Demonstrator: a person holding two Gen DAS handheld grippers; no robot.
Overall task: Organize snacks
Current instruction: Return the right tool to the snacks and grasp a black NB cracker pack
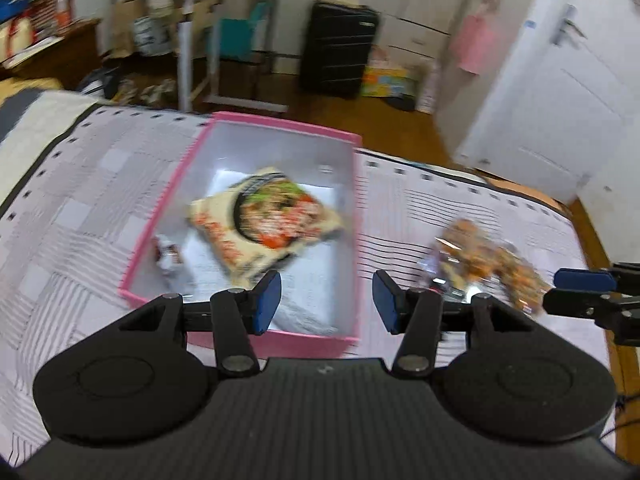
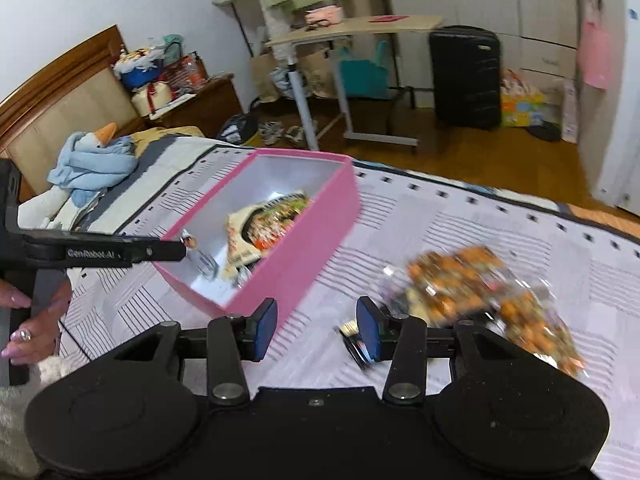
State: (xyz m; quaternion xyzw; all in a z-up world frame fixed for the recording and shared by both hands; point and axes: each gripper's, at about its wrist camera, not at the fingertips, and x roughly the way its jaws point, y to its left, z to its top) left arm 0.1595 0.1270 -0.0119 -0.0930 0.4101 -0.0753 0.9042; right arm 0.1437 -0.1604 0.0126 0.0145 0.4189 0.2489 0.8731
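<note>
A pink box (image 1: 168,216) (image 2: 312,232) lies open on the striped bedspread. Inside it lies a beige noodle packet (image 1: 264,220) (image 2: 268,224), tilted, and a small wrapped snack (image 1: 168,256) (image 2: 202,260) in the near left corner. A clear bag of orange-brown snacks (image 1: 484,264) (image 2: 492,292) lies on the bed right of the box. My left gripper (image 1: 326,300) is open and empty above the box's near edge. My right gripper (image 2: 316,328) is open and empty, just left of the snack bag; it also shows at the right edge of the left wrist view (image 1: 580,292).
The bedspread (image 1: 72,200) (image 2: 480,216) ends at the far side, with wooden floor beyond. A folding desk (image 2: 352,28), a black suitcase (image 2: 464,76) and a white door (image 1: 560,92) stand further off. A blue towel (image 2: 92,160) lies by the headboard.
</note>
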